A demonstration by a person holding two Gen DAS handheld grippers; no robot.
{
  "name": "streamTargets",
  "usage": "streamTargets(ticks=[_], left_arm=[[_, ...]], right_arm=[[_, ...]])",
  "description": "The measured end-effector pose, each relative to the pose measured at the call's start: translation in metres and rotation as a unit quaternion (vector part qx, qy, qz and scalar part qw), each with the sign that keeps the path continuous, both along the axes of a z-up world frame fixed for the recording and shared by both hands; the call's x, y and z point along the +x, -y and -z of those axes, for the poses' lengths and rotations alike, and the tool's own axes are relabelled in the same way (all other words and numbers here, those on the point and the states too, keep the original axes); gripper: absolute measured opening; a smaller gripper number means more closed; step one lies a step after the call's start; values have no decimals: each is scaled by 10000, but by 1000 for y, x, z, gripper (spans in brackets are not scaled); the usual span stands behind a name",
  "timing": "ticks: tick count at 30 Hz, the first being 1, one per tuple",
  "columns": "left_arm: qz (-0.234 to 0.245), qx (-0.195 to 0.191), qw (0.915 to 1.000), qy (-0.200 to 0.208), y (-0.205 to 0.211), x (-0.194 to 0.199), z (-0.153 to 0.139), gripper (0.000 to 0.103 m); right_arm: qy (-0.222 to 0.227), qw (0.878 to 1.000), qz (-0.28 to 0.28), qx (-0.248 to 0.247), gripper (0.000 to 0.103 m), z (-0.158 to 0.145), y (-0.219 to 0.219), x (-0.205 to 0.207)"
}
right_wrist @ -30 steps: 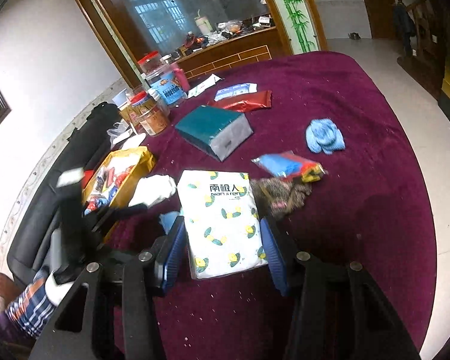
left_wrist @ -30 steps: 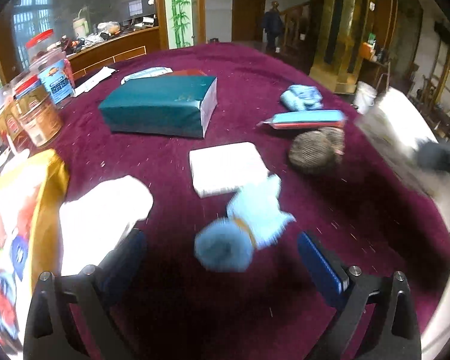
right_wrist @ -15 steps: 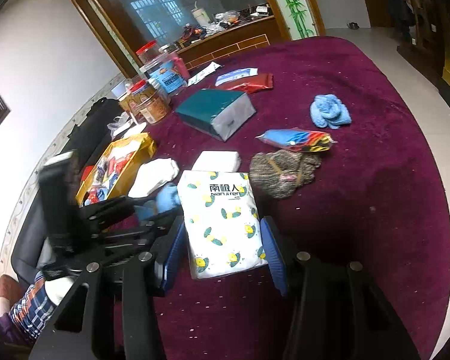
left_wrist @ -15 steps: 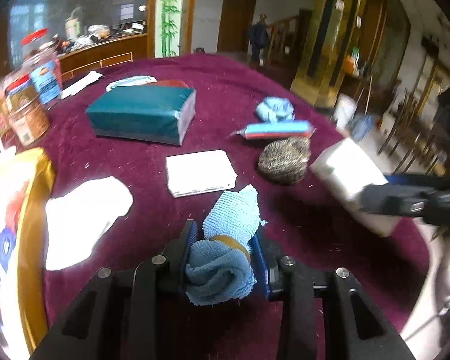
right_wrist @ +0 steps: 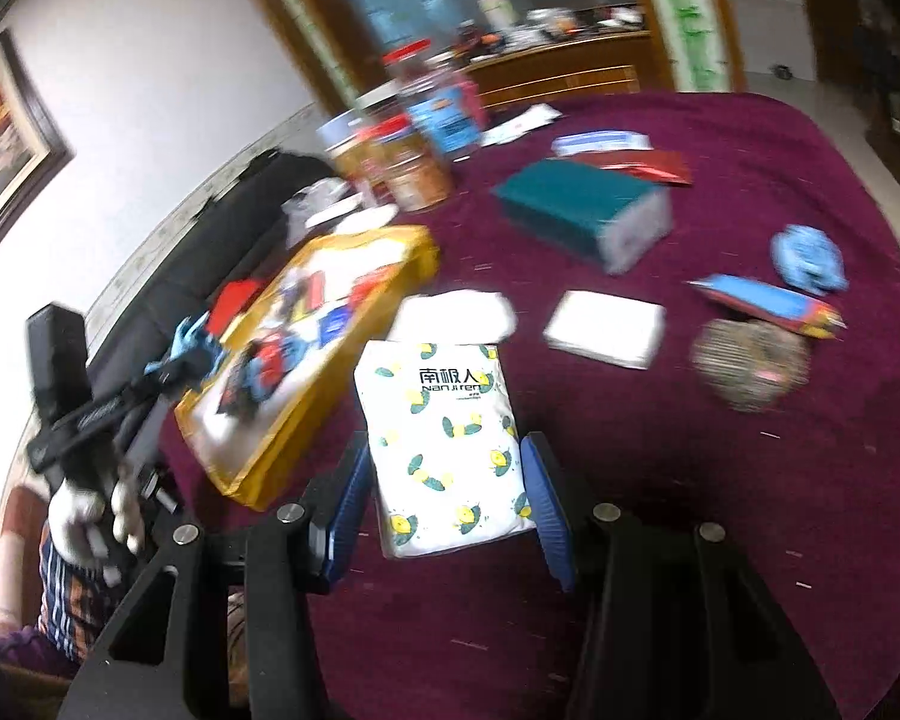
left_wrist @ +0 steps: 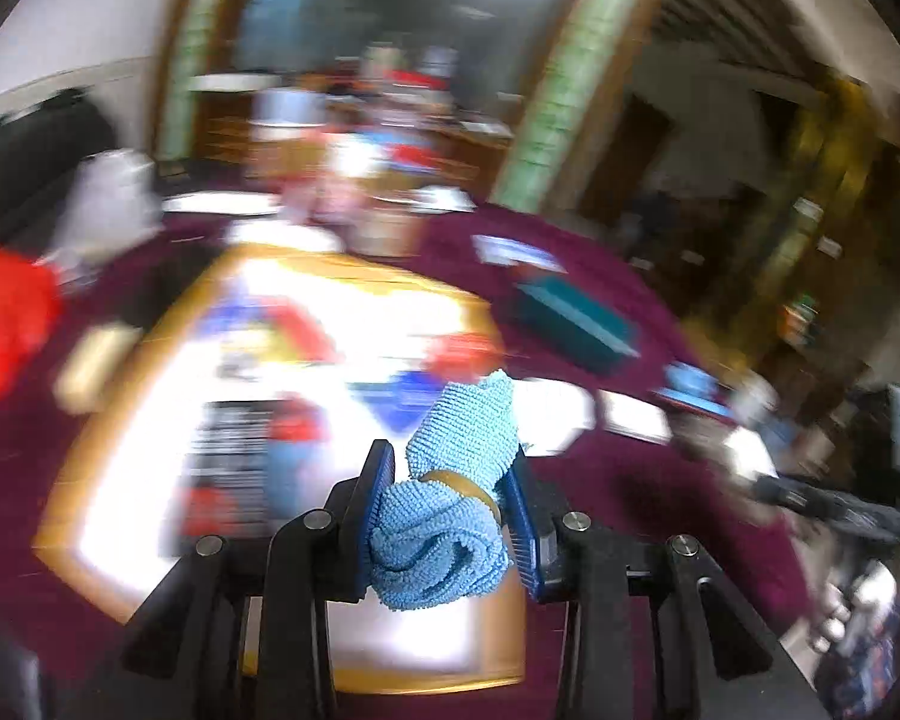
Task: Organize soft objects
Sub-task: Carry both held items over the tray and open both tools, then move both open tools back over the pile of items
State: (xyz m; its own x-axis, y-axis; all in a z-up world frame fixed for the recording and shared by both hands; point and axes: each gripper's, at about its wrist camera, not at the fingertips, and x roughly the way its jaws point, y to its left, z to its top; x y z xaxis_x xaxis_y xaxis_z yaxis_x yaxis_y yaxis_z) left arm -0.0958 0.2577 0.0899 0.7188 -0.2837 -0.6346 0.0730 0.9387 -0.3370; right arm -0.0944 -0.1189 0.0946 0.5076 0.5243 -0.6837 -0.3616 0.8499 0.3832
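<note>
My left gripper [left_wrist: 450,474] is shut on a rolled light-blue towel [left_wrist: 444,540] with a brown band around it. It holds the towel above a yellow-rimmed bag [left_wrist: 132,348] of colourful packets. In the right wrist view the left gripper [right_wrist: 189,348] and its blue towel [right_wrist: 193,343] hang over the far left side of that yellow bag [right_wrist: 306,408]. My right gripper [right_wrist: 445,453] is shut on a white pack [right_wrist: 444,420] printed with lemons, above the dark red tablecloth [right_wrist: 720,510].
On the cloth lie a folded white cloth [right_wrist: 456,315], a flat white pack [right_wrist: 606,327], a brown knitted bundle [right_wrist: 750,363], a blue-and-red packet [right_wrist: 762,303], another blue towel [right_wrist: 807,255] and a teal box [right_wrist: 576,210]. Jars [right_wrist: 414,168] stand behind. A gloved hand [right_wrist: 84,510] is at the left.
My left gripper closed on the blue towel, lifted it off the cloth and swung left over the yellow bag. My right gripper moved a little with the lemon pack still in it.
</note>
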Motion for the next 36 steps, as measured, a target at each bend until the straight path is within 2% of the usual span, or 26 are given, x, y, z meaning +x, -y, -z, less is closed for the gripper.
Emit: streamTargets(ticks=[4, 8, 10, 11, 12, 13, 14, 18, 20, 26, 28, 32, 36], left_arm=[[-695, 280, 9961, -464, -58, 14, 23, 37], [-947, 538, 9903, -866, -79, 38, 50, 38], [-1081, 632, 9863, -1077, -79, 47, 63, 52], [-1061, 570, 9861, -1147, -79, 50, 68, 55], [-1056, 575, 9868, -1085, -80, 50, 68, 61], [-1014, 531, 9881, -1029, -78, 48, 67, 73], [-969, 409, 9896, -978, -76, 45, 67, 77], [-1068, 63, 9910, -798, -81, 26, 62, 78], [-1162, -137, 9908, -680, -86, 12, 58, 79], [-1415, -724, 9868, -299, -105, -25, 49, 85], [-1441, -793, 9861, -221, -105, -32, 46, 86], [-1313, -950, 9868, -43, -98, -41, 38, 88], [-1305, -982, 9865, 96, -92, -47, 31, 93]], right_arm=[[-5, 9983, -569, -95, 49, -3, -60, 2], [-82, 9929, -1167, -213, 49, -3, -126, 3], [-106, 9899, -1370, -340, 49, -1, -157, 5], [-136, 9881, -1478, -404, 49, 1, -173, 6], [-169, 9866, -1557, -457, 49, 2, -185, 7], [-202, 9850, -1629, -537, 49, 5, -198, 9], [-230, 9833, -1683, -653, 49, 8, -213, 11], [-299, 9779, -1754, -1093, 48, 22, -249, 20], [-267, 9748, -1618, -1513, 47, 31, -266, 26], [-154, 9649, -1266, -2296, 47, 56, -287, 46], [-146, 9620, -1204, -2447, 47, 67, -293, 55], [-260, 9676, -1290, -2154, 49, 75, -292, 69], [-299, 9821, -1118, -1487, 68, 53, -270, 76]])
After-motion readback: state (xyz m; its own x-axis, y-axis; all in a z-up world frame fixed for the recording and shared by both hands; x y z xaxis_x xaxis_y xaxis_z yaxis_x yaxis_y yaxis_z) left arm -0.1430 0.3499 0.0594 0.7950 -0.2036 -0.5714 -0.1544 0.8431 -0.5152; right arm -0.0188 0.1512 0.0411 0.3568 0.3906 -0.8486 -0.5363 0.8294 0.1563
